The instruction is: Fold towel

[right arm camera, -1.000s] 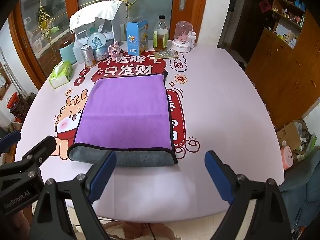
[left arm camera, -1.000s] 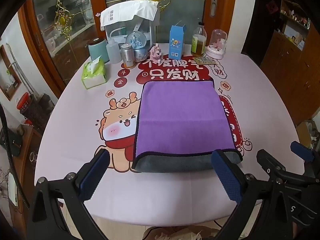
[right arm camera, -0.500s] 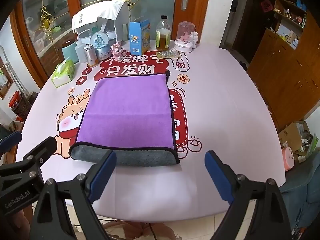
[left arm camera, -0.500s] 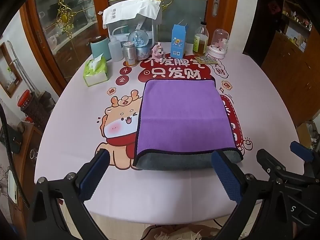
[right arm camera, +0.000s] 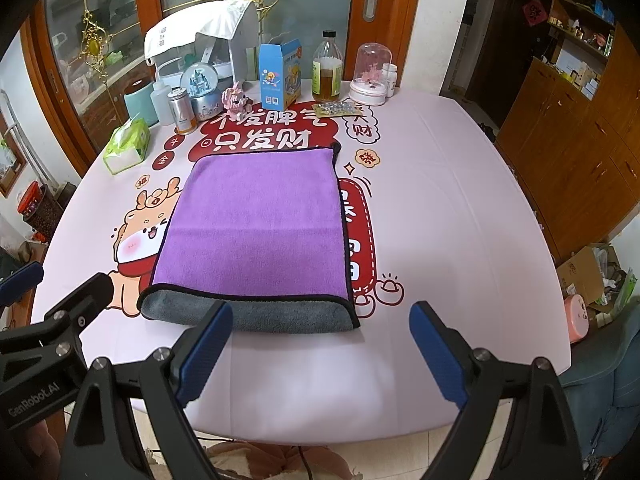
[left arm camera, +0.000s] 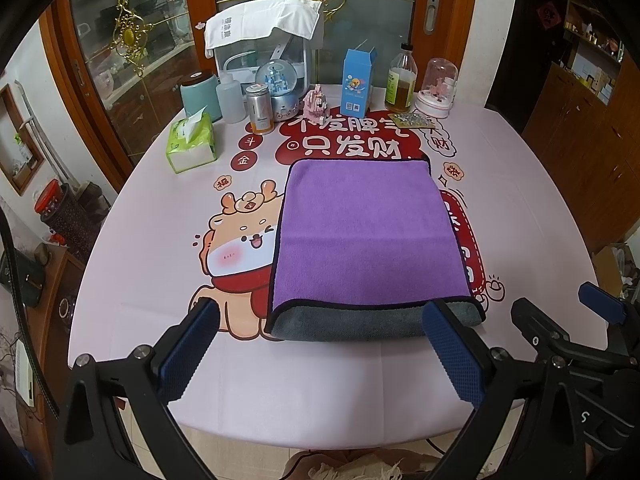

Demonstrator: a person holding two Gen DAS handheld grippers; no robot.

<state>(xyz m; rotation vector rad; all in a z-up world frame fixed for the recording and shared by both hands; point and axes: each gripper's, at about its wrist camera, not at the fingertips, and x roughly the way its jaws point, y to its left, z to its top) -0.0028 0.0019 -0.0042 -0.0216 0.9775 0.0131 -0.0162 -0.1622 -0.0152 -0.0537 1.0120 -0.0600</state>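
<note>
Left wrist view: both grippers (left arm camera: 320,344) (right arm camera: 320,344) spread wide, apparently hovering before the folded towel (left arm camera: 368,236).

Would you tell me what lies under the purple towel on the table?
The towel lies flat on the printed tablecloth, its grey underside showing along the near edge. It hides part of the red print and borders the cartoon deer; anything else beneath cannot be seen.

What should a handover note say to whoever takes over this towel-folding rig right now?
Left gripper: open, empty, above the near table edge.
Right gripper: open, empty, beside it.
The purple microfibre towel with grey underside lies flat on the round table with the pink printed cloth, already folded once, its grey fold at the near edge.
Left: probably another fold; neither gripper touches the towel.
</note>
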